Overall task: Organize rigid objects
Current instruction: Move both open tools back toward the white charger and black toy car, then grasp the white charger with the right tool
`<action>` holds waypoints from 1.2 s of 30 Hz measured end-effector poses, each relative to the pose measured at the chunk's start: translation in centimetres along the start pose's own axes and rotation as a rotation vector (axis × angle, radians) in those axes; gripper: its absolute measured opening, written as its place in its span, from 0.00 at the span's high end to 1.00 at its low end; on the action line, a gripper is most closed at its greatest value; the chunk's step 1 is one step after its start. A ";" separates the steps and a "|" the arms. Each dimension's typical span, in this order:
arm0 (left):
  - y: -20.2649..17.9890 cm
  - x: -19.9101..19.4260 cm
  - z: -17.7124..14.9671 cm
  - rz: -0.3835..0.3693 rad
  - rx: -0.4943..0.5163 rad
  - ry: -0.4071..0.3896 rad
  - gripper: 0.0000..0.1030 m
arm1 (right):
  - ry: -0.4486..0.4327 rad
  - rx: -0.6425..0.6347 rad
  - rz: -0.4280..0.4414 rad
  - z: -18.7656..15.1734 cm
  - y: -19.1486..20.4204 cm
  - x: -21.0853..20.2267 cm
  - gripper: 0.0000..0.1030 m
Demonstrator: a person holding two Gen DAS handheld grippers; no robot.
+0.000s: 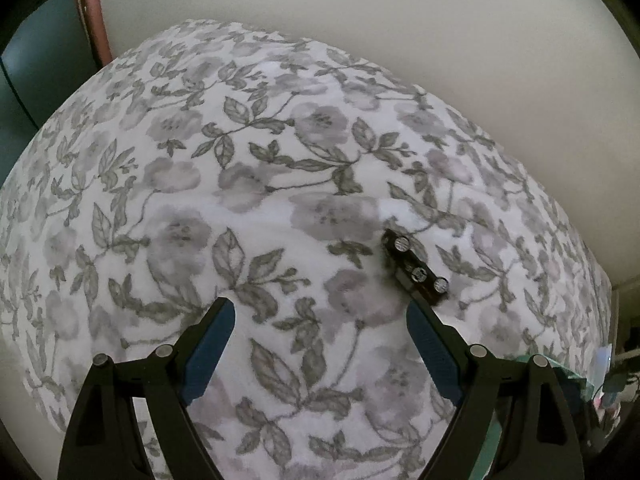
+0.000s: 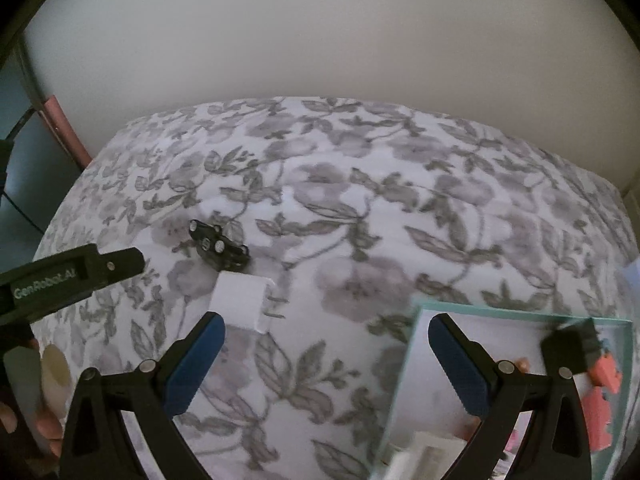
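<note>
In the left wrist view, the left tool point(image 1: 320, 320) stands wide with nothing between its 2 blue pads, over a bed point(image 1: 280, 184) covered in a grey floral sheet. A small black part point(image 1: 416, 268) with 3 round silvery caps lies on the sheet just beyond the tip of the right-hand finger, ahead and to the right of the gap. Its long axis runs on a slant from upper left to lower right, so it sits off the tool's centre line; my judgement is that the tool needs to shift right and roll to straddle it. No writing can be read here. In the right wrist view, the right tool point(image 2: 326, 336) is also wide and empty. The black part point(image 2: 218, 246) lies ahead and well to the left of it, with a white block point(image 2: 242, 300) between the part and the left-hand finger, just past that fingertip. The left tool point(image 2: 120, 264) enters from the left edge, nearer the part than the right one is, and its arm bears the words "GenRobot.AI". A teal tray point(image 2: 520, 314) holding pink and white pieces sits at lower right, under the right-hand finger.
</note>
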State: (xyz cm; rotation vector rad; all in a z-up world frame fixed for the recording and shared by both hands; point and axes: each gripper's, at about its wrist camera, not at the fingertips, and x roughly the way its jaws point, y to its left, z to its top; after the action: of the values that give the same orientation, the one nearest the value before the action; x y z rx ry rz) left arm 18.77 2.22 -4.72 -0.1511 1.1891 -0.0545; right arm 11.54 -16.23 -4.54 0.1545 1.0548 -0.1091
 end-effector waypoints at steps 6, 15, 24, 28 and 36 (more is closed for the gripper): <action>0.8 1.7 0.6 -0.003 -0.029 0.016 0.15 | 0.028 -0.001 0.028 -0.1 0.9 2.3 0.00; 1.6 3.2 0.4 0.006 -0.039 0.041 0.14 | 0.054 0.008 0.060 0.1 2.1 4.8 0.00; 1.5 3.3 0.7 -0.002 -0.054 0.034 0.14 | 0.048 0.019 0.073 0.3 2.8 5.7 0.05; 1.6 3.2 0.8 0.000 -0.060 0.028 0.14 | 0.060 0.001 0.061 0.0 3.6 6.4 0.13; 0.9 3.8 0.6 -0.036 -0.066 0.041 0.14 | 0.043 0.014 0.079 0.1 2.9 5.7 0.25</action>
State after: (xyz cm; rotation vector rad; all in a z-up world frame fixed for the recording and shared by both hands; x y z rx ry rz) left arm 20.72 2.67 -8.08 -0.2305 1.2292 -0.0506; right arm 14.91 -13.51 -9.22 0.2112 1.0896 -0.0421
